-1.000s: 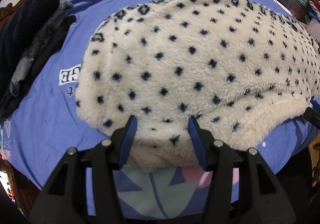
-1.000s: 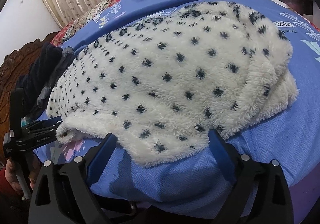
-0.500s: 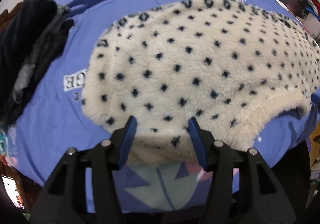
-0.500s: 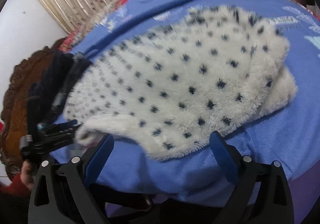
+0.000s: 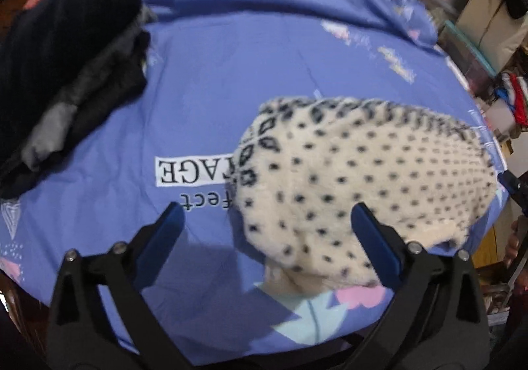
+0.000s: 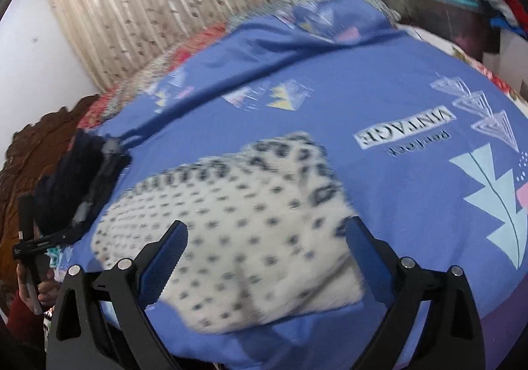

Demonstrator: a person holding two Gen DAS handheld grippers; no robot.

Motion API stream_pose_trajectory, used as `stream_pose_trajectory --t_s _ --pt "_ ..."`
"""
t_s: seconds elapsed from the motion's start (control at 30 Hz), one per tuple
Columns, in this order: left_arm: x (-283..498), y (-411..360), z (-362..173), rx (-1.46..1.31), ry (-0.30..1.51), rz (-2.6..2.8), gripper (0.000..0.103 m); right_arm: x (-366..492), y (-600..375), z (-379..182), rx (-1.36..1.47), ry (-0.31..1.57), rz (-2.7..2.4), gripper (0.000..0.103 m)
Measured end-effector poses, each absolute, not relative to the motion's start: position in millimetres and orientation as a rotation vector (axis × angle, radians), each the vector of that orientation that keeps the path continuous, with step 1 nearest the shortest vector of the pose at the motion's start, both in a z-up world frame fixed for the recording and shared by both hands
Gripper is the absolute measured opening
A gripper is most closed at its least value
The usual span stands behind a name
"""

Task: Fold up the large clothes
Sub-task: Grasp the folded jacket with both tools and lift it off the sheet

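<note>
Lying folded on the blue printed bedsheet (image 5: 231, 79), the cream black-spotted fleece garment (image 5: 363, 185) sits near the front edge — dark clothes (image 5: 59, 73) piled far left. Left gripper (image 5: 267, 234) and right gripper (image 6: 265, 249) both hover with jaws spread, grasping nothing.

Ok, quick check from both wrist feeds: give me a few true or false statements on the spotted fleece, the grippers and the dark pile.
1. Both grippers are open. True: the left gripper and right gripper each show spread jaws holding nothing.
2. The spotted fleece lies on a red sheet. False: it lies on the blue bedsheet.
3. The dark clothes pile sits on top of the fleece. False: it lies apart, on the sheet.
4. The word VINTAGE is printed on the sheet. True.
</note>
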State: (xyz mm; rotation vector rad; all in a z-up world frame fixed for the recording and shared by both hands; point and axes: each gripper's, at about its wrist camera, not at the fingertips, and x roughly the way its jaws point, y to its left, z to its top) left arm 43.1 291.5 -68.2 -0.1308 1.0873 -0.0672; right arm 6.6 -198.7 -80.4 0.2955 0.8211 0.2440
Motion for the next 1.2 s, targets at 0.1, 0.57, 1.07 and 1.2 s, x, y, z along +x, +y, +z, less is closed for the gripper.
stream_pose_trajectory --t_s 0.1,0.57,1.07,1.2 --pt "56.9 299.3 -90.7 -0.175 1.131 -0.08 0.097 18.2 -205.5 -98.8 0.333 0.865 0.262 0.11" --pt "89.0 262.6 -160.6 -0.422 1.294 -0.3 0.097 47.7 -192.4 -140.7 0.449 1.028 0.366 0.114" --pt "44.6 278.4 -45.4 -0.514 1.017 -0.474 0.026 8.8 -34.1 31.6 0.305 0.82 0.819 0.052" --pt "24.4 354.7 22.5 -0.544 0.827 -0.405 0.026 16.1 43.4 90.7 0.227 0.72 0.948 0.052"
